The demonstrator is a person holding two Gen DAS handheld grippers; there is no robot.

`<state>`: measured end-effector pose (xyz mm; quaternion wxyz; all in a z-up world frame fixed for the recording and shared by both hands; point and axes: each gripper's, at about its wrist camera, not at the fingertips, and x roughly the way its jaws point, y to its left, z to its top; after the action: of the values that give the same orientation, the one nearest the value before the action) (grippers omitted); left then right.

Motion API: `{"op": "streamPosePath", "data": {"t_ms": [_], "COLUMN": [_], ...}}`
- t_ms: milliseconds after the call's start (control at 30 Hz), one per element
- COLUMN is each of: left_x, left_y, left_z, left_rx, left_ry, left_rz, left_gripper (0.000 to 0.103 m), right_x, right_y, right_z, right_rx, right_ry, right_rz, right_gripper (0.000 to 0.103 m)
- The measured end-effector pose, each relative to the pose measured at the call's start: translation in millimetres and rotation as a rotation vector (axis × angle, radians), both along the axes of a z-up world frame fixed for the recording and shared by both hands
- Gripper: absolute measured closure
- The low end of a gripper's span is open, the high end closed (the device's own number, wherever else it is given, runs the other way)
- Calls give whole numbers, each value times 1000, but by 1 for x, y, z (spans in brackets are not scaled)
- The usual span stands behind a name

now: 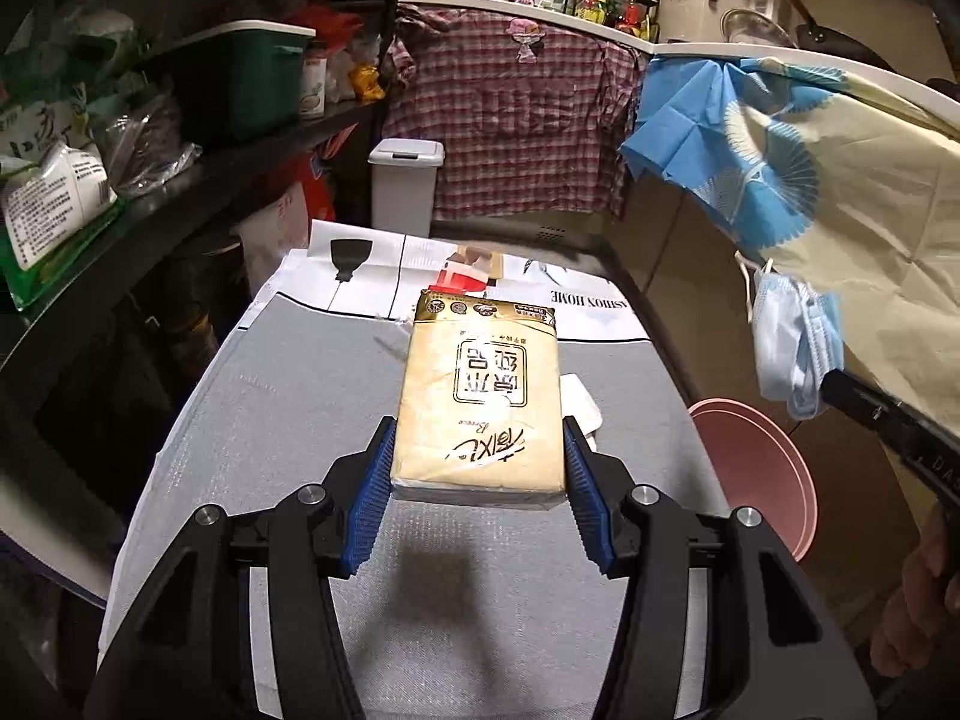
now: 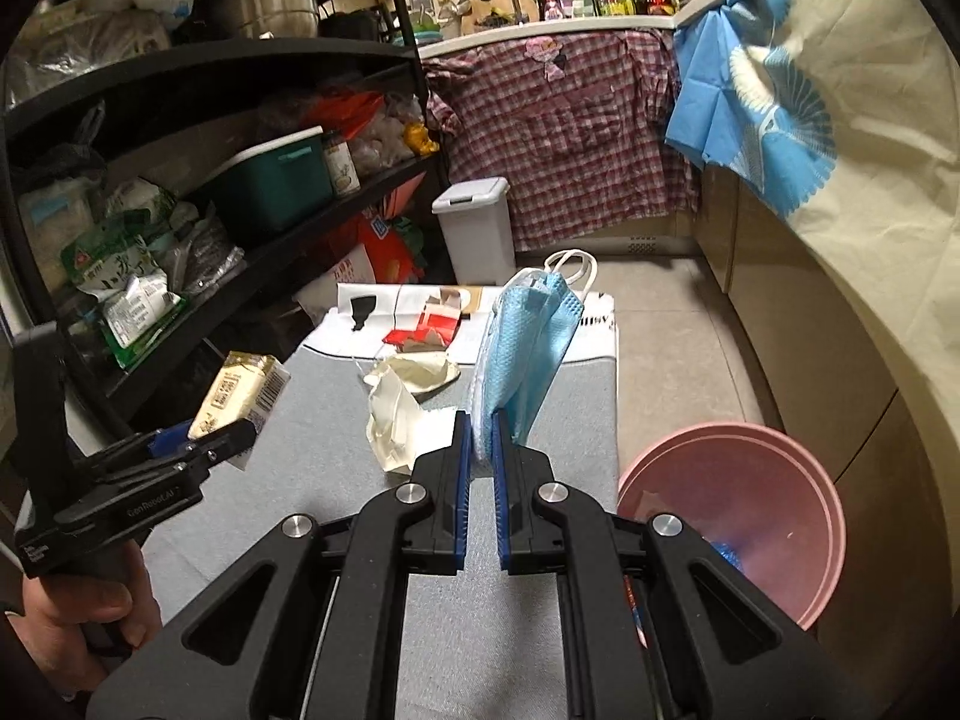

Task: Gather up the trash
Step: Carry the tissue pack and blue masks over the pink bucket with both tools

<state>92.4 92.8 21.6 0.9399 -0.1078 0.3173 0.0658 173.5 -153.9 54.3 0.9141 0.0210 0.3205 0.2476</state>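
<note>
Right now my left gripper (image 1: 478, 468) is clamped on a beige tissue pack (image 1: 480, 402), the blue pads (image 1: 369, 498) pressing its two long sides near the end closest to me, so the pack juts forward past the fingertips and hangs above the grey table mat (image 1: 270, 420). My right gripper (image 2: 479, 438) is closed on a blue face mask (image 2: 528, 348); the mask stands up from between the pads, its white ear loops (image 2: 576, 267) at the top. From the right wrist view, the mask is held over the right part of the mat, with the pink basin (image 2: 780, 480) on the floor just beside the table edge, lower right. Crumpled white paper (image 2: 399, 414) lies on the mat just left of the right fingertips, and a torn red-and-white wrapper (image 2: 432, 324) sits farther back, near a white printed bag (image 2: 384, 306). Something blue seems to lie inside the basin, though my gripper hides most of it. A white lidded bin (image 2: 477, 228) stands on the floor beyond the table.
</note>
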Motion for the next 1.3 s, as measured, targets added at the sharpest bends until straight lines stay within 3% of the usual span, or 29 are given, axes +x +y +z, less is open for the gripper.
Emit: {"op": "streamPosePath", "data": {"t_ms": [300, 900, 1300], "left_x": [0, 25, 59], "left_y": [-13, -58, -114], "left_z": [6, -13, -22], "left_rx": [2, 26, 2], "left_ry": [-13, 25, 28], "left_rz": [-18, -82, -219], "left_gripper": [51, 51, 51], "right_x": [-1, 26, 49], "right_y": [-26, -85, -133], "right_z": [17, -29, -38], "right_rx": [-49, -63, -21], "right_ry": [-49, 1, 17], "right_rz": [-5, -150, -266], "right_gripper": [96, 96, 96]}}
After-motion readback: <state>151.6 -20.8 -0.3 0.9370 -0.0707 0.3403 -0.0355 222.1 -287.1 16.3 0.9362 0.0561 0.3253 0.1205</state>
